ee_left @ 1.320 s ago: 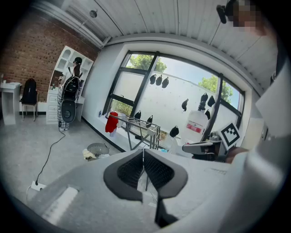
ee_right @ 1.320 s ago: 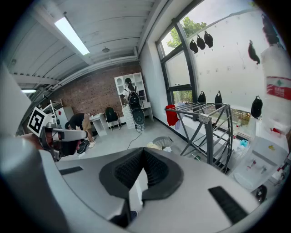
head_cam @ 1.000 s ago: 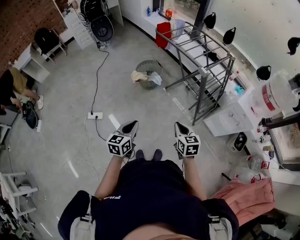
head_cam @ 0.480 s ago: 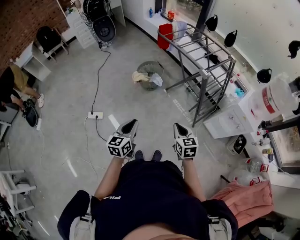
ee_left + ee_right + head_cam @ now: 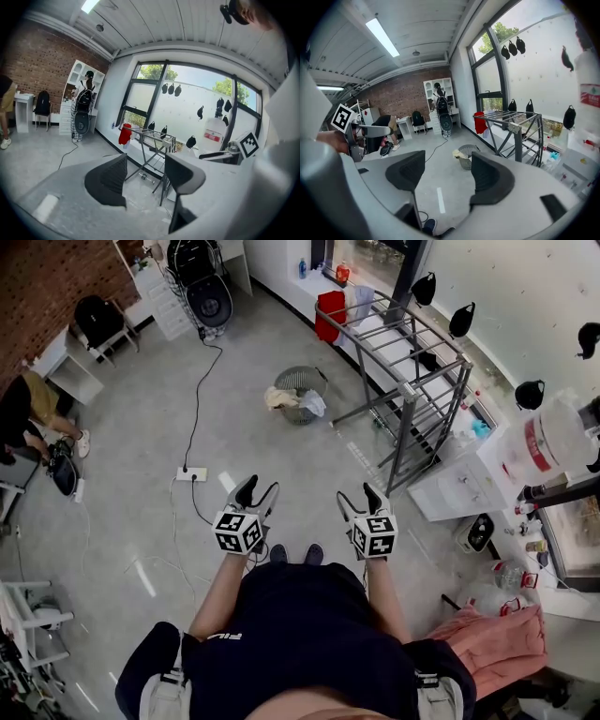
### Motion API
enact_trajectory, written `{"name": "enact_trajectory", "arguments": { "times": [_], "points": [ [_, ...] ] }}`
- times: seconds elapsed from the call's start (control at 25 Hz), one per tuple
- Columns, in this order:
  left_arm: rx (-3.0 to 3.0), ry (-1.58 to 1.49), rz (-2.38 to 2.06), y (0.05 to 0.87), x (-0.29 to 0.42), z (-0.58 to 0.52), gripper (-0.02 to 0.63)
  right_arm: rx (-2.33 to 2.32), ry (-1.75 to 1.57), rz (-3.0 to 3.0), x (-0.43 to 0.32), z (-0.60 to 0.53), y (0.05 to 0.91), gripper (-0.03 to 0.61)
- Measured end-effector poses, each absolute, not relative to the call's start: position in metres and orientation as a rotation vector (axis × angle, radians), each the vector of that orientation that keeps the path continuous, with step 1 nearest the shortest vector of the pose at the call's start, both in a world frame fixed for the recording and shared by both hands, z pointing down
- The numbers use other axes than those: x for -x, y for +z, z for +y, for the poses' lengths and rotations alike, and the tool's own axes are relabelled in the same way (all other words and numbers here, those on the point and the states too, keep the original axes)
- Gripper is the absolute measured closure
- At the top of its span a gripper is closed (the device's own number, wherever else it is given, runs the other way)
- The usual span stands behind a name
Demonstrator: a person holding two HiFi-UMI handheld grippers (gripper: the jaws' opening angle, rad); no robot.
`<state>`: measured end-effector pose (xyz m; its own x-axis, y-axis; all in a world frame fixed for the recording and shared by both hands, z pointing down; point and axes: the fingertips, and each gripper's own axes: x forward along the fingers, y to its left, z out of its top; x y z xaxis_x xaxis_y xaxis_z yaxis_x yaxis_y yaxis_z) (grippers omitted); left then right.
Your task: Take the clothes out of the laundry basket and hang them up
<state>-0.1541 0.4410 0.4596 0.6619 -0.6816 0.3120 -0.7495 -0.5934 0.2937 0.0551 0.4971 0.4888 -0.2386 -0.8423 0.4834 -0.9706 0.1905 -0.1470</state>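
Observation:
A round mesh laundry basket (image 5: 300,390) stands on the grey floor ahead, with pale clothes (image 5: 279,397) draped over its rim; the right gripper view shows the basket (image 5: 466,155) too. Beside it is a metal drying rack (image 5: 412,367) with a red garment (image 5: 329,314) and a pale one hung at its far end; the rack (image 5: 152,140) is ahead in the left gripper view. My left gripper (image 5: 256,494) and right gripper (image 5: 362,502) are held in front of my waist, far from the basket. Both are opening, with nothing between their jaws.
A power strip (image 5: 190,472) and its black cable lie on the floor left of my path. A person (image 5: 28,413) crouches at far left by a small white table. A white cabinet (image 5: 459,482) and a pink cloth (image 5: 492,634) are at right.
Both grippers' jaws, shut in the earlier frames, now stand apart. The view has crept slightly toward the basket and rack.

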Motion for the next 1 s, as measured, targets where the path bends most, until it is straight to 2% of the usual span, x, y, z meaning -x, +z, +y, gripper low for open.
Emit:
{"name": "enact_trajectory", "arguments": {
  "times": [0.6, 1.0],
  "points": [
    [-2.422, 0.285, -1.163, 0.483, 0.134, 0.425, 0.374, -1.680, 0.692, -2.176, -0.084, 0.467, 0.513, 0.270],
    [-2.401, 0.295, -1.141, 0.510, 0.118, 0.325, 0.374, -1.659, 0.759, -2.157, -0.094, 0.381, 0.540, 0.270]
  ]
}}
